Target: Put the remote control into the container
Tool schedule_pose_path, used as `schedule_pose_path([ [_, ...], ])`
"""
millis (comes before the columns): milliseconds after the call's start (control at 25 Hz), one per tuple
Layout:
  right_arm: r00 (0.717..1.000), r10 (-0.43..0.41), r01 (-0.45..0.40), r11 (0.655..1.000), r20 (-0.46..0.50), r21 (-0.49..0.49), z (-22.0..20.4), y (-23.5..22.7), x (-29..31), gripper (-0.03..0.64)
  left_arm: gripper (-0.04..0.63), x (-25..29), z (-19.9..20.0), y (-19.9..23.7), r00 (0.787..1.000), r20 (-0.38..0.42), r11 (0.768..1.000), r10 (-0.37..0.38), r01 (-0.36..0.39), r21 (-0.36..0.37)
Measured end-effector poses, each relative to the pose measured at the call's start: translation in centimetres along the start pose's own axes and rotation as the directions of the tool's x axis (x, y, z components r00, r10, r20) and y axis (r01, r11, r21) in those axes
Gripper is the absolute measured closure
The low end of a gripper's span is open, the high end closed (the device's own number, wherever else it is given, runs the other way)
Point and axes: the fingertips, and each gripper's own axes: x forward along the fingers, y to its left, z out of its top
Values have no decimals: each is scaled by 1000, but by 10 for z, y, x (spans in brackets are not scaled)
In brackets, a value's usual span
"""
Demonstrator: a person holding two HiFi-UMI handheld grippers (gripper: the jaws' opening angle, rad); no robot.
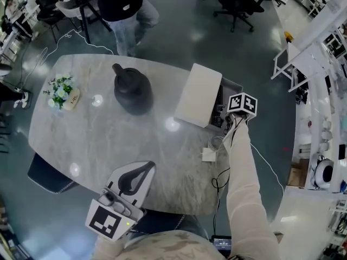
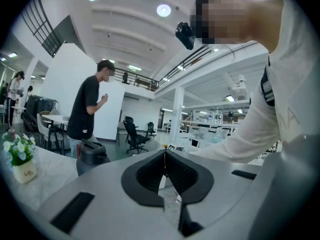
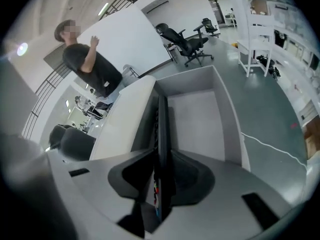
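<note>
Here's the remote control, a slim black slab turned edge-on. It stands between the jaws of the right gripper, with a pad against each flat face. A few coloured buttons peek out low on its left face. Its far end points into the open container, close along the left wall; whether it touches the bottom, I can't tell. The container is a pale grey rectangular box with its white lid swung up and leaning off its left side. It sits at the right edge of the marble table.
</note>
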Motion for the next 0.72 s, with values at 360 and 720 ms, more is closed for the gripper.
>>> schedule_pose_path([
  [360,997,-70,71,996,13,-49,5,-5,-10,484,583,-1,1,-3,1000,-2,1000,-4,4,5],
  [720,984,-164,165,986,71,-19,13,-18,-19,558,583,-2,3,-5,1000,5,1000,-5,5,5],
])
